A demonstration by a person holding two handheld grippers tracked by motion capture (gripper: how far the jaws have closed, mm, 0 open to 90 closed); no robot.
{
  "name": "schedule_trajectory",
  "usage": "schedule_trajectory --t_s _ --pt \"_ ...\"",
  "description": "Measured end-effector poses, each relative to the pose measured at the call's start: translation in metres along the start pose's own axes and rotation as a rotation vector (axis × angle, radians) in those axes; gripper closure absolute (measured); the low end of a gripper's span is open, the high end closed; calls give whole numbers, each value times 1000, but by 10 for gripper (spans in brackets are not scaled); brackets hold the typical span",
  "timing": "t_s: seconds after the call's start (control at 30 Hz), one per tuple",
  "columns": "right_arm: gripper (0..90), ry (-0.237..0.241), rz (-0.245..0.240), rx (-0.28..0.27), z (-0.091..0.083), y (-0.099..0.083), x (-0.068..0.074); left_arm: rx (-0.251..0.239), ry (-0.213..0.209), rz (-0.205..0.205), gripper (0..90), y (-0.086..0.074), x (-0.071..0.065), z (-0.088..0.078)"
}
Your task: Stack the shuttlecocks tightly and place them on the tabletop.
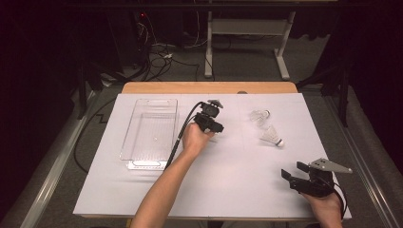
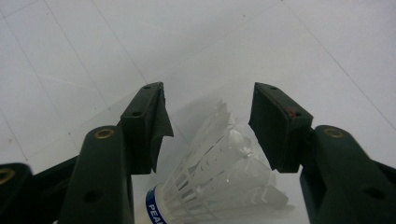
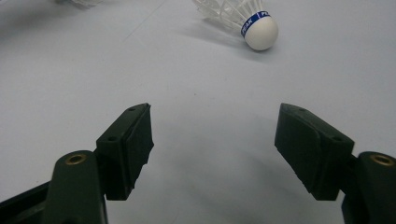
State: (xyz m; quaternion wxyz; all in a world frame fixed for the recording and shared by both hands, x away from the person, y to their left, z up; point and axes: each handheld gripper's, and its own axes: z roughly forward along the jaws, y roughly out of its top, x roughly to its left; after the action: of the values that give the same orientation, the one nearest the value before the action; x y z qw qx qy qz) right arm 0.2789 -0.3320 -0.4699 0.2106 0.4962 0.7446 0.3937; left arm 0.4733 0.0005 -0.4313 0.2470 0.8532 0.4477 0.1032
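In the left gripper view a white feathered shuttlecock (image 2: pixel 219 182) with a blue band lies on the white sheet between the jaws of my left gripper (image 2: pixel 210 93). The jaws stand apart and open, and the left pad is clear of the feathers. In the high view my left gripper (image 1: pixel 212 129) points down at mid-table, its hand covering that shuttlecock. My right gripper (image 1: pixel 293 170) rests open near the front right with nothing between its fingers. In the right gripper view my right gripper (image 3: pixel 215 114) faces a second shuttlecock (image 3: pixel 243 16), which lies well ahead of it.
A clear plastic tray (image 1: pixel 124 142) lies on the left of the white sheet (image 1: pixel 214 190). Two shuttlecocks lie at the right, one farther back (image 1: pixel 260 115) and one nearer (image 1: pixel 272 137). Cables and a desk frame (image 1: pixel 247 42) stand beyond the table.
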Motion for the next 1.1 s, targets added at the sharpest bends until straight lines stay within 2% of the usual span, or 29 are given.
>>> schedule_trajectory --t_s 0.43,0.53,0.63,1.1 --pt "283 0 -2 0 0 0 0 -16 -28 -14 425 0 1 -4" --pt "282 -1 1 0 0 0 0 -23 -23 -8 404 0 1 -6" --pt "282 -2 -1 1 0 0 0 -25 -47 -14 385 0 1 -9" --pt "282 -2 -4 0 0 0 0 -44 -72 -2 348 -2 -1 -19"
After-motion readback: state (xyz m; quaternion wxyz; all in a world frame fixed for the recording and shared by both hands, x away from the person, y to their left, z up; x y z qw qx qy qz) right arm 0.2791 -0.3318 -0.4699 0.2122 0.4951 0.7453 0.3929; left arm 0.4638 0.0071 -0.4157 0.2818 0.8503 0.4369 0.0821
